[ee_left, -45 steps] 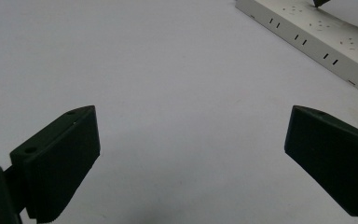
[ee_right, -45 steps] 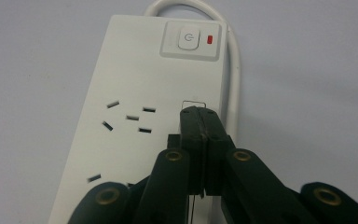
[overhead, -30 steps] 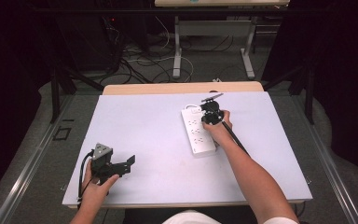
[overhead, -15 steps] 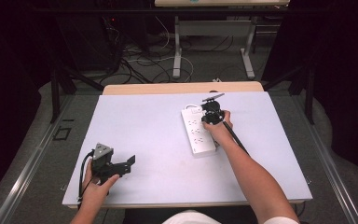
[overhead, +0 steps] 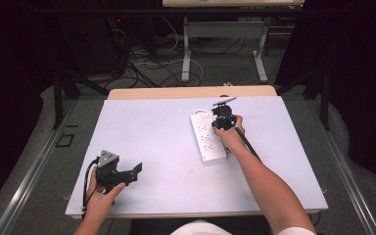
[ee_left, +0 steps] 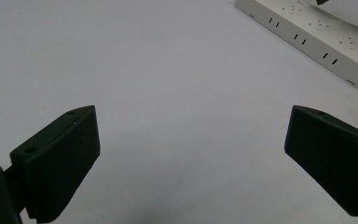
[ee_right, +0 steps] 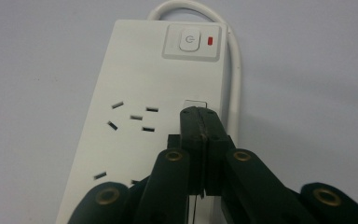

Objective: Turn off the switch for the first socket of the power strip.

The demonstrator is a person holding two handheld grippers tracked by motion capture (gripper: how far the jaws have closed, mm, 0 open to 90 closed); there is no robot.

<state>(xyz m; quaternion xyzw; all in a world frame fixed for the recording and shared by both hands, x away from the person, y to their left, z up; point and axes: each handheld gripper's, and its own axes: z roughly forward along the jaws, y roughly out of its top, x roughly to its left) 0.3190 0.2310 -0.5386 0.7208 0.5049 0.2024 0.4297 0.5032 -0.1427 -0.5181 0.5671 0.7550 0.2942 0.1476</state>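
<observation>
Power strip (overhead: 208,138) lying right of centre on white desk (overhead: 166,137), unmoved since a second ago.
Right gripper (overhead: 223,119) held as before over strip's far end, jaws pressed together with nothing between, tips just short of power button (ee_right: 189,41) and red indicator (ee_right: 209,41); white cord (ee_right: 235,70) curving off that end. Left gripper (overhead: 129,172) resting in same spot near desk's front left corner, jaws wide apart, well away from strip.

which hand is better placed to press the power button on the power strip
Right. The right hand-held gripper is shut and poised over the power strip, just short of its power button. The left hand-held gripper sits open at the table's near-left corner, far from the strip.
</observation>
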